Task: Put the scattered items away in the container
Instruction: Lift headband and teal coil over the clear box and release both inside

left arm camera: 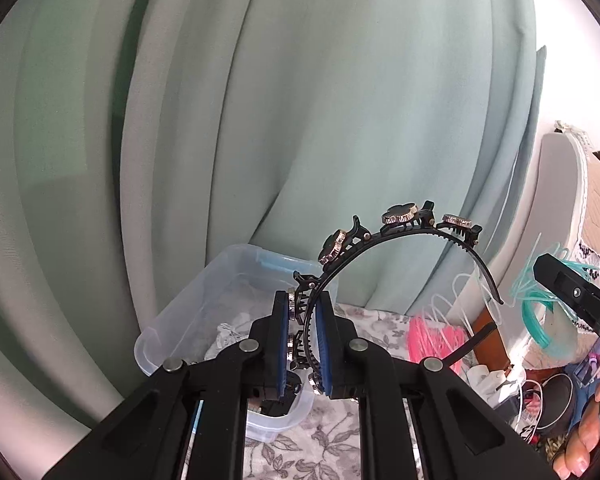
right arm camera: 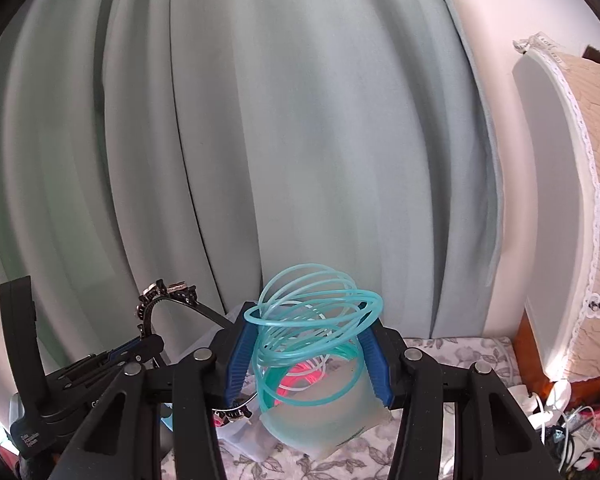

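Green curtain (left arm camera: 300,100) behind; left gripper (left arm camera: 303,344) clamps headband (left arm camera: 400,236), right gripper (right arm camera: 306,360) holds tubing (right arm camera: 312,320) above bin (left arm camera: 188,320).

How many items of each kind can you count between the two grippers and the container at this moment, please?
Black headband with ornaments, clamped in the left gripper: 1
Teal tubing coil, held between the right gripper's pads: 1
Pink tubing coil on the floral cloth: 1
Clear plastic container: 1
Total: 4

Left gripper (left arm camera: 303,344) raised, jaws clamped on something thin, right gripper (right arm camera: 306,364) raised, jaws part-spread, gripping
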A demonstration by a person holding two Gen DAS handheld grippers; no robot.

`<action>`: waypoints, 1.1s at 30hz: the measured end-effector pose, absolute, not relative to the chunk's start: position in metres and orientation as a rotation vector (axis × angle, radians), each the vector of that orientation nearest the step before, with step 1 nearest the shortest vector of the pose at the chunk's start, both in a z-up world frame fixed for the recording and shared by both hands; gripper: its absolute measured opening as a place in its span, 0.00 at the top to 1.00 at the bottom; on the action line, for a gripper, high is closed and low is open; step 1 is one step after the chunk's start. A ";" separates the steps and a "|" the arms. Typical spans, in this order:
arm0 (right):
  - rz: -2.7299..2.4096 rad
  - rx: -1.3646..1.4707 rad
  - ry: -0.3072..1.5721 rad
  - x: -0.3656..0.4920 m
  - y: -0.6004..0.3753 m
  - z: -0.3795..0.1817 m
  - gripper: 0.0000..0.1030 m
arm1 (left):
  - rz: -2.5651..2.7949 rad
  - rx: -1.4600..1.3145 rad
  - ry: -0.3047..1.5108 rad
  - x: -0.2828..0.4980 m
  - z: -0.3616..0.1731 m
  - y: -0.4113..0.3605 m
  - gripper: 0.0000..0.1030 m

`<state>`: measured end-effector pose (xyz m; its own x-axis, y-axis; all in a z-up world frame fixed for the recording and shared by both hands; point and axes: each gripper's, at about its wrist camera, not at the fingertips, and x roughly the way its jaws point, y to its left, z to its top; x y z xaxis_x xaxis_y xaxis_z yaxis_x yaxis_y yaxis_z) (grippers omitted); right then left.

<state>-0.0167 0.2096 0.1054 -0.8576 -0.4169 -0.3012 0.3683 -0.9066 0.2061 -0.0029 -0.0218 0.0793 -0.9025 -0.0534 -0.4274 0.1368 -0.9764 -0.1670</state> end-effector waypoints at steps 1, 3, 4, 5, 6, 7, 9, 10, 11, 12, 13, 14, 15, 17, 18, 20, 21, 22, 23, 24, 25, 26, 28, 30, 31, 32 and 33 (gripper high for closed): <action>-2.676 0.474 -0.191 -0.018 0.204 0.107 0.48 | -2.950 0.652 0.305 -0.003 0.079 -0.027 0.87; -2.663 0.469 -0.171 -0.021 0.193 0.110 0.48 | -2.934 0.647 0.326 -0.004 0.079 -0.037 0.87; -2.656 0.467 -0.159 -0.023 0.188 0.111 0.48 | -2.925 0.645 0.338 -0.004 0.079 -0.043 0.87; -2.650 0.468 -0.149 -0.025 0.182 0.112 0.48 | -2.916 0.640 0.349 -0.004 0.079 -0.048 0.87; -2.642 0.468 -0.140 -0.027 0.177 0.112 0.48 | -2.907 0.635 0.359 -0.004 0.079 -0.053 0.87; -2.634 0.468 -0.132 -0.029 0.172 0.112 0.48 | -2.898 0.631 0.367 -0.003 0.079 -0.059 0.87; -2.617 0.469 -0.113 -0.033 0.161 0.113 0.48 | -2.878 0.626 0.380 -0.003 0.078 -0.069 0.87; -2.608 0.470 -0.100 -0.035 0.156 0.113 0.48 | -2.868 0.624 0.386 -0.003 0.077 -0.074 0.87; -2.601 0.469 -0.088 -0.038 0.150 0.114 0.48 | -2.857 0.624 0.391 -0.003 0.076 -0.079 0.87; -2.594 0.467 -0.079 -0.040 0.145 0.114 0.49 | -2.848 0.624 0.397 -0.004 0.076 -0.084 0.87; -2.586 0.465 -0.074 -0.042 0.141 0.115 0.49 | -2.838 0.623 0.404 -0.004 0.075 -0.088 0.87; -2.579 0.464 -0.068 -0.045 0.136 0.115 0.48 | -2.829 0.621 0.412 -0.004 0.075 -0.093 0.87; -2.572 0.464 -0.060 -0.047 0.132 0.116 0.48 | -2.822 0.619 0.419 -0.005 0.074 -0.097 0.87; -2.562 0.468 -0.038 -0.053 0.122 0.115 0.48 | -2.806 0.617 0.430 -0.006 0.072 -0.105 0.87; -2.557 0.470 -0.030 -0.056 0.118 0.115 0.48 | -2.798 0.617 0.436 -0.006 0.071 -0.108 0.87; -2.545 0.476 -0.018 -0.062 0.110 0.114 0.48 | -2.785 0.622 0.445 -0.008 0.069 -0.114 0.87; -2.540 0.479 -0.013 -0.065 0.107 0.112 0.48 | -2.779 0.624 0.446 -0.009 0.068 -0.116 0.87; -2.535 0.483 -0.009 -0.068 0.104 0.111 0.48 | -2.774 0.625 0.447 -0.010 0.067 -0.118 0.87; -2.530 0.487 -0.004 -0.071 0.101 0.110 0.48 | -2.769 0.627 0.449 -0.011 0.066 -0.120 0.87; -2.526 0.490 0.003 -0.075 0.098 0.109 0.48 | -2.765 0.629 0.450 -0.012 0.064 -0.122 0.87; -2.522 0.494 0.010 -0.078 0.095 0.108 0.48 | -2.762 0.632 0.452 -0.013 0.063 -0.123 0.87; -2.519 0.497 0.017 -0.082 0.092 0.106 0.48 | -2.757 0.636 0.452 -0.014 0.062 -0.125 0.87; -2.515 0.507 0.030 -0.090 0.089 0.103 0.48 | -2.749 0.645 0.456 -0.017 0.058 -0.127 0.87; -2.509 0.531 0.031 -0.099 0.087 0.098 0.48 | -2.741 0.659 0.458 -0.021 0.054 -0.129 0.87; -2.506 0.540 0.030 -0.103 0.085 0.095 0.48 | -2.738 0.666 0.458 -0.023 0.052 -0.130 0.87; -2.503 0.547 0.032 -0.107 0.084 0.093 0.48 | -2.735 0.672 0.458 -0.025 0.050 -0.130 0.87; -2.501 0.554 0.037 -0.111 0.083 0.090 0.48 | -2.731 0.679 0.457 -0.027 0.048 -0.130 0.87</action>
